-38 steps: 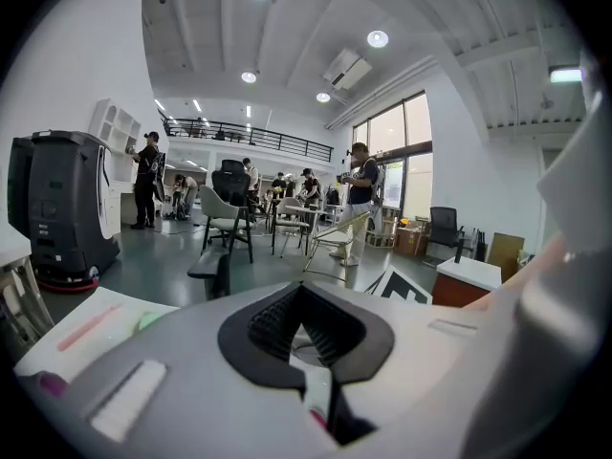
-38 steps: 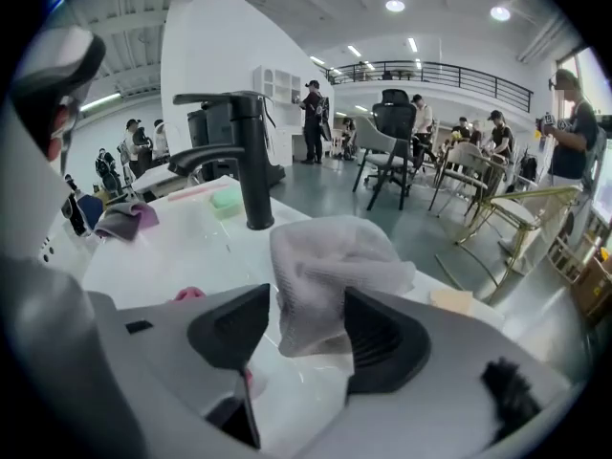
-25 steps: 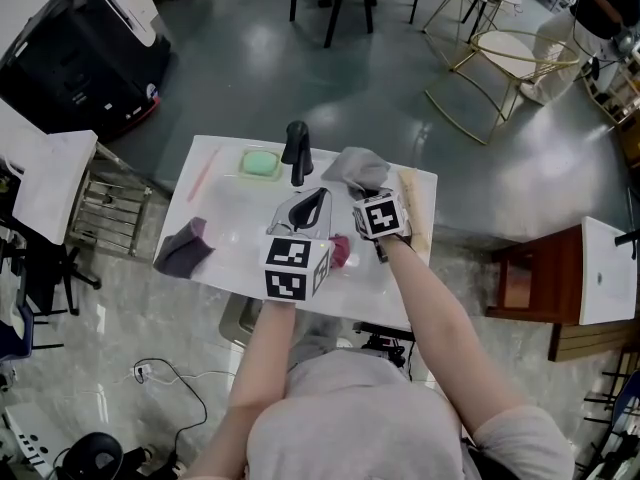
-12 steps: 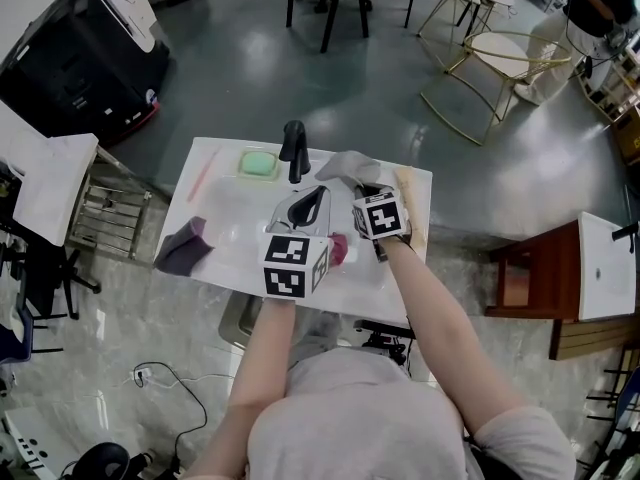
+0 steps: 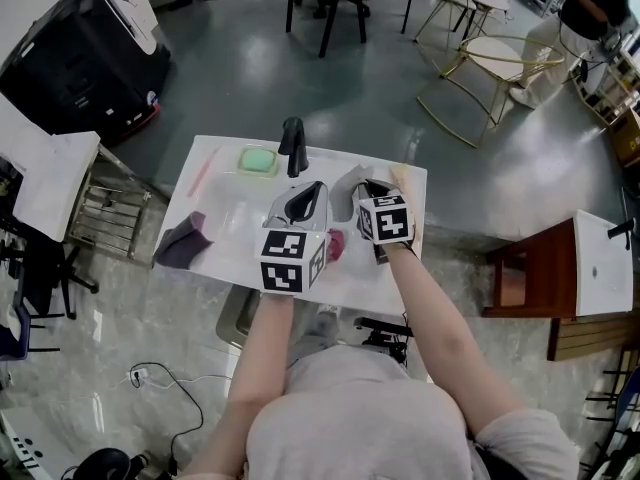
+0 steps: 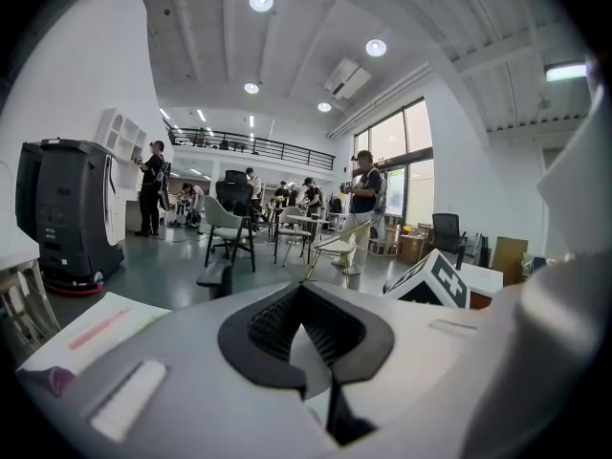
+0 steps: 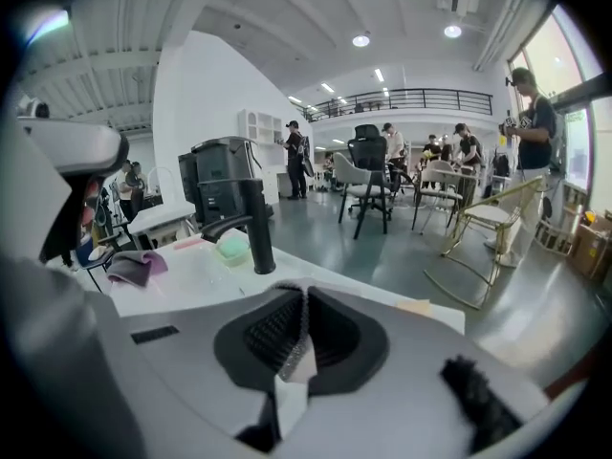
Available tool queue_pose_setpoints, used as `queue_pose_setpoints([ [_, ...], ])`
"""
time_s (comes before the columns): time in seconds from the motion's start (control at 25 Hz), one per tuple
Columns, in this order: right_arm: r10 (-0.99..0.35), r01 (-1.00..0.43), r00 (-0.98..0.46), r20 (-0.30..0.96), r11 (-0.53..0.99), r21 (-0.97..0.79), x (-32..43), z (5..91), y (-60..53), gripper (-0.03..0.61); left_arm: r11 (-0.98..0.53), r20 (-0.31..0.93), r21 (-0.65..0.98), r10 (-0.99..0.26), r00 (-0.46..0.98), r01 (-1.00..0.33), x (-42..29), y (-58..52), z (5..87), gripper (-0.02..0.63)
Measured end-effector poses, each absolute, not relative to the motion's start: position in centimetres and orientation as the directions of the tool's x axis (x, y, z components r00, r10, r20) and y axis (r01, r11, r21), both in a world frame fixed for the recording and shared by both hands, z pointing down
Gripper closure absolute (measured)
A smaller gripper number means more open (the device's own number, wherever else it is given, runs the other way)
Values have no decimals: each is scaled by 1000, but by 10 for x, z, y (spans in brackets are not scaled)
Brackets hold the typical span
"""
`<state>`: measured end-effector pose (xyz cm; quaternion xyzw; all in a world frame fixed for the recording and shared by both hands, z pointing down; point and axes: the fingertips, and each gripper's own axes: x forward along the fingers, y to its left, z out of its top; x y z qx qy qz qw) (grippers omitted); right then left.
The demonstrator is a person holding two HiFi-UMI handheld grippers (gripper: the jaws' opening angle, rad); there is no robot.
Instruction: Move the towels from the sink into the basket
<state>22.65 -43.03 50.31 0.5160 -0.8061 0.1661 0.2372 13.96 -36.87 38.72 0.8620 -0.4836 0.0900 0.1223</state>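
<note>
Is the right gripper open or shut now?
Shut on the grey towel. The right gripper has its jaws pressed together, with a strip of cloth between them.

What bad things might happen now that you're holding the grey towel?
1. The right hand-held gripper seems to pinch only a thin edge of the grey towel, so the towel might slip out and drop.
2. The towel hangs close to the black tap and could snag there if it swings that way.
3. The pink towel lies half hidden underneath, so it is easy to bump or miss.
</note>
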Motion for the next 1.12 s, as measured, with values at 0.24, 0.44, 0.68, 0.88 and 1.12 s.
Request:
queue_pose_setpoints([
  [0.24, -789, -911, -377, 484, 411, -38, 229, 479, -415, 560, -493, 262, 125, -821, 508, -861, 136, -357, 382, 620],
  [0.44, -819, -910, -397, 415, 409, -62, 230, 453, -398, 560, -486, 252, 127, -828, 502, -865, 133, -344, 377, 620],
  [0.68, -852, -910, -411, 326, 405, -90, 230, 422, -375, 560, -482, 231, 121, -836, 497, -868, 133, -327, 370, 620],
  [0.88, -869, -904, -426, 250, 419, -85, 227, 397, -353, 560, -475, 215, 124, -844, 490, -871, 133, -316, 366, 618],
  [1.12, -889, -897, -440, 123, 440, -29, 226, 357, -324, 560, -452, 175, 137, -865, 471, -881, 134, -308, 354, 620],
])
